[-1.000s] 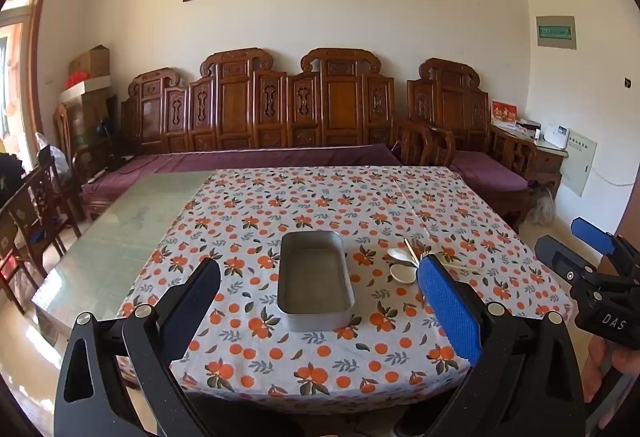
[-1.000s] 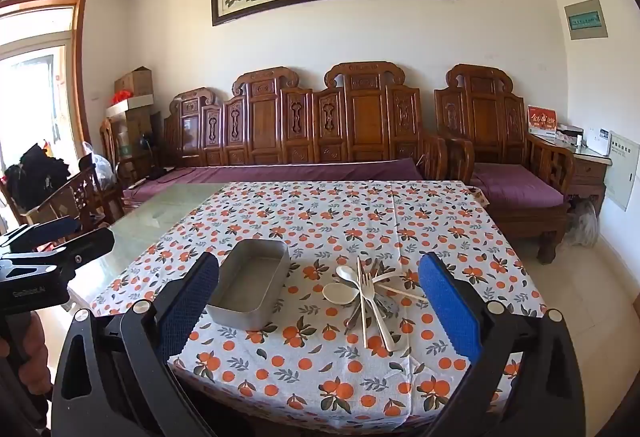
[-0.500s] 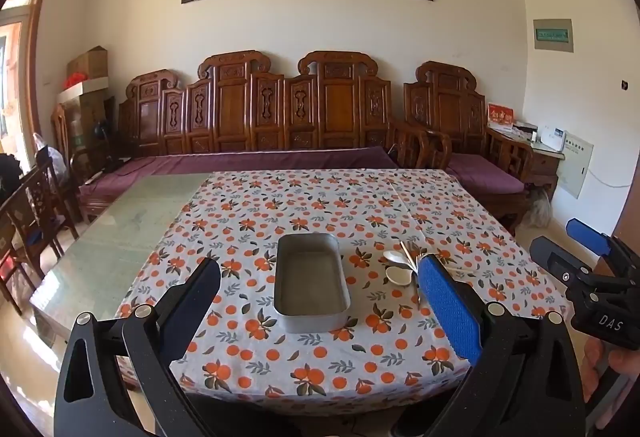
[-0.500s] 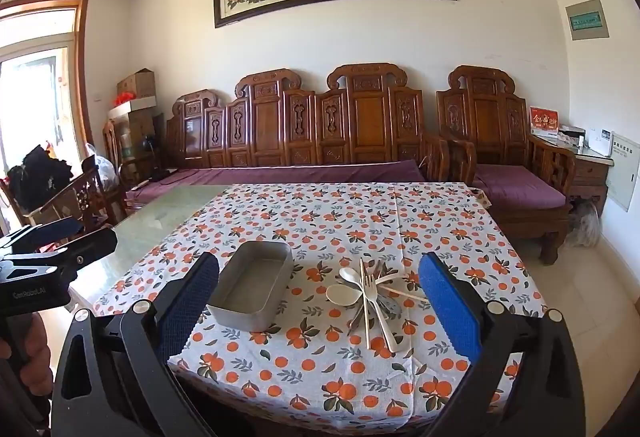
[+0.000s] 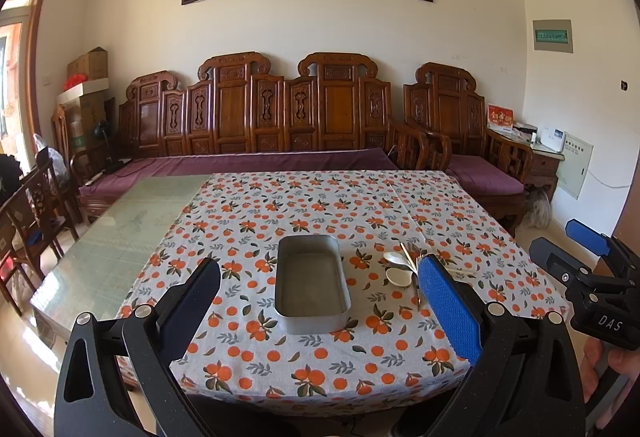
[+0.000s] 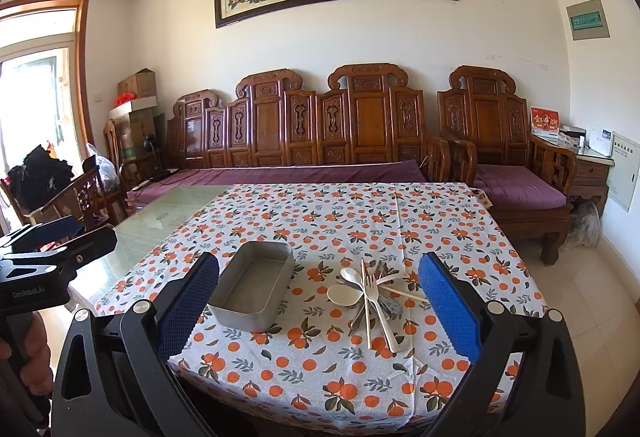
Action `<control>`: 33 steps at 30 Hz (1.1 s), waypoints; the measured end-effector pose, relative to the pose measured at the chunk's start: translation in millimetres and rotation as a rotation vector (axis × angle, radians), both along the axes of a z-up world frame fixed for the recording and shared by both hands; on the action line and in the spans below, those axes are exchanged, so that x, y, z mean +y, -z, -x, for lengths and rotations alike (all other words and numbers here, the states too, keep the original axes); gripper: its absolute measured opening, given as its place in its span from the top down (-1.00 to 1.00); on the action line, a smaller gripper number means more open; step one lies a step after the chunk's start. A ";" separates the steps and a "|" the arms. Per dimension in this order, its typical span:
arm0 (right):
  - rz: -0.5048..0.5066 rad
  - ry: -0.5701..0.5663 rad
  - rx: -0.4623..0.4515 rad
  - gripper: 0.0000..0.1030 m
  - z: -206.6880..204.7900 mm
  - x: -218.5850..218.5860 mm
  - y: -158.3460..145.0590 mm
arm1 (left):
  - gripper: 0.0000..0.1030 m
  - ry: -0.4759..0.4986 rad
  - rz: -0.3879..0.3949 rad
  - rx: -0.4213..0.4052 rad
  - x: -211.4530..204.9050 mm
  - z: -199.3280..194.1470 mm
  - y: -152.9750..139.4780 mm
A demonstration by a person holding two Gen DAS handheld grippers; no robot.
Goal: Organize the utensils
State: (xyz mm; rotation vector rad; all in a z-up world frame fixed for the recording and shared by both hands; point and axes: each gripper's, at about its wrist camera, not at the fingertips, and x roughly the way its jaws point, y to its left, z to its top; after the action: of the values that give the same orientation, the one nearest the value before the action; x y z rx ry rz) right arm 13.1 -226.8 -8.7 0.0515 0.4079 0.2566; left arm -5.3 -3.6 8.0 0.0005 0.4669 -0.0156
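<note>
An empty grey metal tray (image 5: 311, 282) (image 6: 254, 286) sits on the orange-print tablecloth (image 5: 320, 213) (image 6: 340, 221) near the front edge. To its right lies a loose pile of utensils (image 6: 374, 289) (image 5: 402, 269): white spoons, a white fork, chopsticks and metal pieces. My left gripper (image 5: 320, 309) hangs open before the table's front edge, facing the tray, nothing between its fingers. My right gripper (image 6: 320, 309) is open too, short of the table, with tray and pile seen between its fingers. Each gripper shows at the edge of the other's view, with a hand on its handle.
The cloth covers the right part of a glass-topped table (image 5: 108, 249). A carved wooden sofa (image 5: 280, 125) with purple cushions stands behind it, wooden chairs (image 5: 36, 205) at the left, a side cabinet (image 6: 592, 165) at the right. Tiled floor (image 6: 592, 301) lies to the right.
Both views have shifted slightly, so the table and tray sit a little lower and farther in frame. The tray and utensils have not moved. Both grippers stay open.
</note>
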 end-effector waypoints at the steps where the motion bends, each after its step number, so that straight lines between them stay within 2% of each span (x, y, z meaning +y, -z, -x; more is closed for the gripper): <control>1: 0.000 0.001 -0.001 -0.95 0.0 -0.1 0.0 | -0.86 0.000 -0.001 -0.001 -0.1 0.1 0.3; 33: -0.003 0.000 -0.002 -0.95 2.3 -0.1 -3.7 | -0.86 0.002 -0.003 -0.010 0.5 1.0 -5.2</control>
State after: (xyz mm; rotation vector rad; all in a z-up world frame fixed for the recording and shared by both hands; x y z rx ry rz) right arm 10.7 -226.9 -5.0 0.0546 0.4051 0.2572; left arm -6.3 -3.1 13.2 0.0041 0.4574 -0.0167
